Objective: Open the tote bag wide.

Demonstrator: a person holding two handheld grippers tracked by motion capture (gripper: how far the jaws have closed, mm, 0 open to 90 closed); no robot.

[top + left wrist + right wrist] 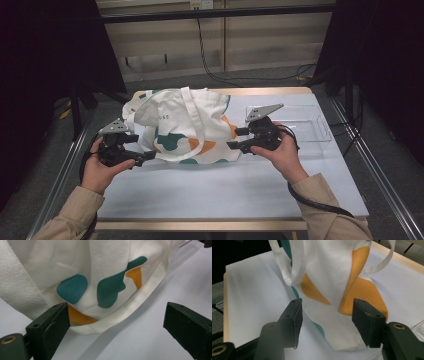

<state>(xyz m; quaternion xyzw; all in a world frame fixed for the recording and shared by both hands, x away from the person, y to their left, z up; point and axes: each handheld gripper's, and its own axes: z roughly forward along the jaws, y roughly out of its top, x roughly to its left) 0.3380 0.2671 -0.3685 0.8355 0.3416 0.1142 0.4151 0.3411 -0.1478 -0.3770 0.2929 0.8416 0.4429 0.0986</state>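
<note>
Right claw (pixel 325 322): I read its jaws as partly spread, straddling the lower corner of the tote bag (pixel 182 125), with the pads clear of the cloth on both sides. Left claw (pixel 115 325): I see the jaws spread wide at the bag's hemmed edge, gripping nothing. I locate the bag lying slumped at the centre of the white surface (pixel 225 187), between both claws. A clear plastic tray (pixel 305 122) sits beyond the right claw.
</note>
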